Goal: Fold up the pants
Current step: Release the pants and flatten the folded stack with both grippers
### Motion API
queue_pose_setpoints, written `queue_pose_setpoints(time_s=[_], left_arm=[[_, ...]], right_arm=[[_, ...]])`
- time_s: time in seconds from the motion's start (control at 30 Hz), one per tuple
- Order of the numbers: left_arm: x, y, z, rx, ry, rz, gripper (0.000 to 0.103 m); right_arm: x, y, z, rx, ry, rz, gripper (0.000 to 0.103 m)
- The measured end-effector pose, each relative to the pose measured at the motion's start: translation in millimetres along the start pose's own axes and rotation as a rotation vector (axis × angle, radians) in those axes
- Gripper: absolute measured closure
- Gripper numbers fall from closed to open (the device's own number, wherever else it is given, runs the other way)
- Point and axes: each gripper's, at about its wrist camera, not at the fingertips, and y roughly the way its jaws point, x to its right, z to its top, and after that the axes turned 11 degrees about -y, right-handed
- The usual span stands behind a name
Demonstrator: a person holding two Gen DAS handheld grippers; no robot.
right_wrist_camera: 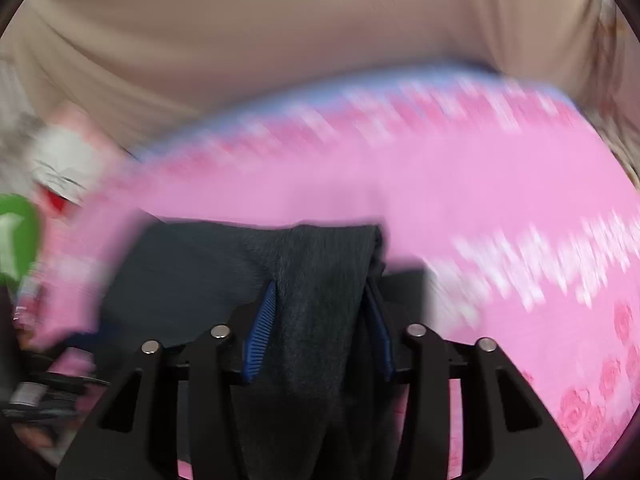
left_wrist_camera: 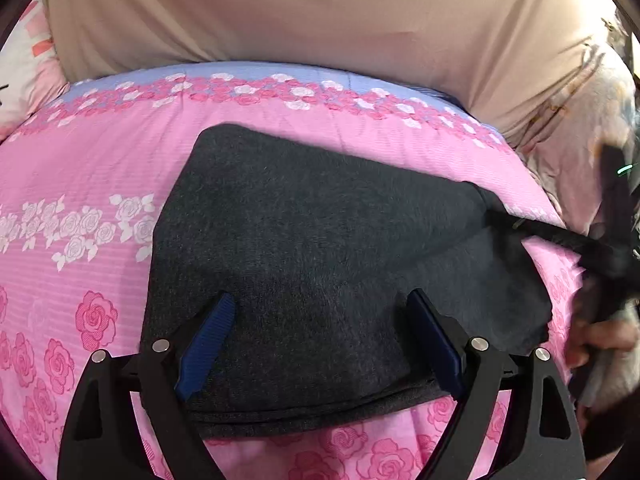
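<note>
Dark grey pants [left_wrist_camera: 312,248] lie folded in layers on a pink rose-print bedsheet [left_wrist_camera: 80,168]. My left gripper [left_wrist_camera: 322,304] is open, its blue pads spread wide just above the near part of the pants. In the blurred right wrist view, my right gripper [right_wrist_camera: 322,292] is shut on a bunched strip of the pants [right_wrist_camera: 324,280] between its blue pads. In the left wrist view the right gripper [left_wrist_camera: 500,218] shows as a dark blur at the pants' right corner, which is pulled up off the sheet.
A beige cloth-covered backrest [left_wrist_camera: 320,12] rises behind the bed. A white and pink pillow [left_wrist_camera: 28,64] lies at far left. A floral blanket [left_wrist_camera: 572,128] sits at the right. A green object [right_wrist_camera: 16,236] shows at the left edge of the right wrist view.
</note>
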Motion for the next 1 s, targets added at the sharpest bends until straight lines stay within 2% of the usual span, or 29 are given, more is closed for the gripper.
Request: queue_pose_setpoints(time_s=[0.03, 0.1, 0.2, 0.23, 0.3, 0.33, 0.43, 0.5, 0.53, 0.57, 0.6, 0.63, 0.7, 0.77, 0.83, 0.87, 0.97, 1.0], left_arm=[[0.3, 0.9, -0.6, 0.003, 0.004, 0.0, 0.016], [0.1, 1.1, -2.6, 0.006, 0.007, 0.002, 0.016], [0.9, 2.6, -2.7, 0.009, 0.005, 0.007, 0.015], [1.8, 3.1, -2.6, 0.01, 0.008, 0.007, 0.013], [3.7, 4.4, -3.7, 0.01, 0.015, 0.01, 0.012], [3.4, 4.0, -4.2, 0.01, 0.015, 0.01, 0.012], [3.1, 3.5, -5.1, 0.015, 0.013, 0.011, 0.012], [3.5, 3.1, -6.0, 0.019, 0.014, 0.016, 0.012], [3.6, 3.0, -6.1, 0.021, 0.015, 0.02, 0.012], [4.0, 3.0, -5.9, 0.021, 0.016, 0.022, 0.012], [4.5, 3.2, -5.9, 0.022, 0.017, 0.027, 0.012], [5.2, 3.3, -6.0, 0.022, 0.018, 0.031, 0.012], [5.8, 3.2, -6.1, 0.021, 0.022, 0.038, 0.012], [6.4, 3.4, -6.2, 0.021, 0.026, 0.042, 0.012], [7.8, 3.2, -6.7, 0.023, 0.035, 0.049, 0.012], [8.1, 3.5, -6.7, 0.023, 0.036, 0.053, 0.012], [8.2, 4.4, -6.1, 0.021, 0.037, 0.056, 0.012], [8.6, 4.4, -6.5, 0.022, 0.039, 0.057, 0.012]], right_arm=[[0.5, -8.3, -4.6, 0.016, 0.023, 0.032, 0.057], [-8.5, -38.4, -17.9, 0.078, 0.019, 0.031, 0.057], [-23.2, -63.1, -38.0, 0.082, -0.015, 0.023, 0.057], [-28.8, -64.1, -46.6, 0.064, -0.04, 0.014, 0.06], [-33.7, -51.0, -58.3, 0.005, -0.074, -0.004, 0.075], [-31.8, -43.5, -64.4, -0.017, -0.075, -0.004, 0.076], [-22.5, -49.3, -63.2, -0.001, 0.004, 0.051, 0.073], [-27.7, -55.0, -64.4, -0.012, 0.005, 0.087, 0.06], [-30.7, -53.0, -65.4, -0.016, -0.009, 0.092, 0.059], [-37.3, -48.1, -68.1, -0.015, -0.044, 0.06, 0.061], [-41.6, -45.5, -70.1, -0.01, -0.07, 0.034, 0.07], [-45.7, -44.3, -71.1, -0.002, -0.1, -0.002, 0.074], [-49.4, -54.1, -65.6, 0.03, -0.114, -0.017, 0.089], [-46.0, -80.7, -60.0, 0.099, -0.11, -0.012, 0.091], [-40.8, -91.6, -56.3, 0.122, -0.111, -0.047, 0.099], [-33.2, -87.8, -57.2, 0.104, -0.104, -0.088, 0.099], [-0.9, -47.4, -76.9, -0.027, -0.042, -0.192, 0.099], [2.6, -51.4, -77.5, 0.004, -0.012, -0.166, 0.098]])
